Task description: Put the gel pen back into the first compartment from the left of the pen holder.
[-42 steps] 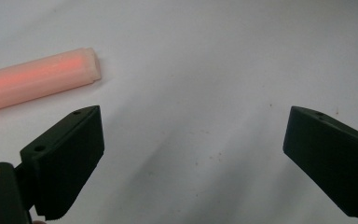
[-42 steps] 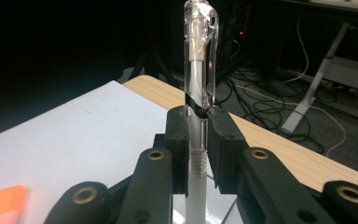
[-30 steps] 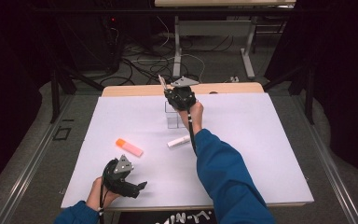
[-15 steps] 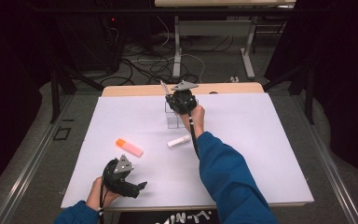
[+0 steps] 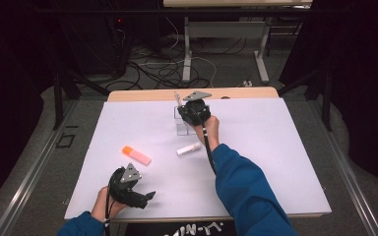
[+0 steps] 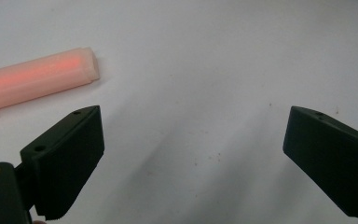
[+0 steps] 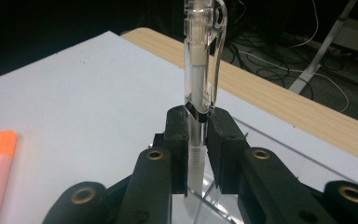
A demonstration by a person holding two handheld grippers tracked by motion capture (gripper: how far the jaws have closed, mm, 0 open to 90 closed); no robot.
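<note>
White table (image 5: 275, 147): clear pen (image 7: 199, 70) upright, vertical axis.

My right arm, in a blue sleeve, reaches forward across the table to its far side. My right hand (image 5: 207, 129) holds the right gripper (image 5: 193, 109) with its grey three-cornered plate on top. In the right gripper view its jaws stand nearly together, pads pressed on a clear pen (image 7: 199, 70) that stands upright between them. My left hand (image 5: 104, 207) sits at the near edge and holds the left gripper (image 5: 150, 195) low; in the left gripper view its jaws gape wide, nothing between them.
</note>
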